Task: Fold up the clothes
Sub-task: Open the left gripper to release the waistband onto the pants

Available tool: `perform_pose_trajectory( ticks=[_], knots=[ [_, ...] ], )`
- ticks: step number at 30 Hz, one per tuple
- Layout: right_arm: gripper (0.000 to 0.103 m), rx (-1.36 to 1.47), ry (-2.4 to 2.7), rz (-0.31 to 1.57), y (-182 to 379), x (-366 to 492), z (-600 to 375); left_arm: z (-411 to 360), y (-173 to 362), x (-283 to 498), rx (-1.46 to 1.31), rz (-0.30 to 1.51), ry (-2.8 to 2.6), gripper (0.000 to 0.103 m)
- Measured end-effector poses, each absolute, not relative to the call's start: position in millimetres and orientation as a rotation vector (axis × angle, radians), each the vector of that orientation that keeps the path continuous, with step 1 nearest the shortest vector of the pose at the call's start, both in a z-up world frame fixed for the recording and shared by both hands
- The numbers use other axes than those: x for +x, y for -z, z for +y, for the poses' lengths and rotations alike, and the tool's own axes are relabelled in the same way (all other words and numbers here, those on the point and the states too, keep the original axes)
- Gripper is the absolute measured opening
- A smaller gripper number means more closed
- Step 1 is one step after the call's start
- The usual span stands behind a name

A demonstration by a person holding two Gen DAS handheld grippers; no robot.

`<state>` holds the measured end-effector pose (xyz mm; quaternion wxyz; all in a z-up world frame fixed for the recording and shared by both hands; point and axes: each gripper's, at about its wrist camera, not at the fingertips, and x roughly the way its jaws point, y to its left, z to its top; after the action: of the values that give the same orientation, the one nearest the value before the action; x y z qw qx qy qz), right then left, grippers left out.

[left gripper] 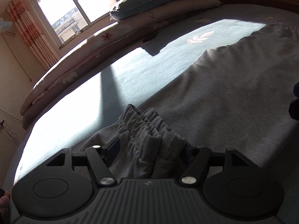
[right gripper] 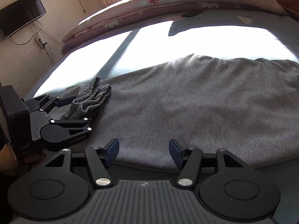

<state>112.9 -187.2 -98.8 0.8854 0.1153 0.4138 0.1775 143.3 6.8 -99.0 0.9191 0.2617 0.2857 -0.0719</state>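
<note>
Grey sweatpants (left gripper: 233,85) (right gripper: 186,102) lie spread flat across the teal bedsheet (left gripper: 130,74). Their gathered elastic ends (left gripper: 142,127) (right gripper: 93,95) are bunched in a heap at the left end. My left gripper (left gripper: 149,145) (right gripper: 80,110) straddles that heap with its jaws spread wide. The cloth sits loosely between the pads, and I see no pad pressing on it. My right gripper (right gripper: 143,149) hovers open over the near edge of the pants, with only flat fabric below it.
A folded floral quilt (left gripper: 84,52) (right gripper: 130,9) with a teal pillow (left gripper: 149,0) on top runs along the bed's far side. A small dark object (left gripper: 149,37) (right gripper: 192,13) lies by the quilt. A window (left gripper: 74,9) and a wall television (right gripper: 20,13) are beyond.
</note>
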Motion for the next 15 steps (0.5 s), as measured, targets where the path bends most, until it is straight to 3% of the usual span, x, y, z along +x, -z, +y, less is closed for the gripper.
perform_pose_trajectory(
  ticks=[3, 9, 12, 15],
  knots=[
    [0.065, 0.245, -0.355, 0.861, 99, 115, -187, 2, 80, 128, 0.497, 0.519, 0.201, 0.077],
    [0.069, 0.205, -0.325, 0.850, 98, 115, -182, 15, 60, 128, 0.345, 0.479, 0.197, 0.078],
    [0.070, 0.168, -0.307, 0.846, 97, 115, -178, 60, 55, 142, 0.170, 0.507, 0.101, 0.078],
    [0.070, 0.155, -0.315, 0.831, 96, 115, -174, 116, 55, 155, -0.023, 0.539, 0.003, 0.086]
  ],
)
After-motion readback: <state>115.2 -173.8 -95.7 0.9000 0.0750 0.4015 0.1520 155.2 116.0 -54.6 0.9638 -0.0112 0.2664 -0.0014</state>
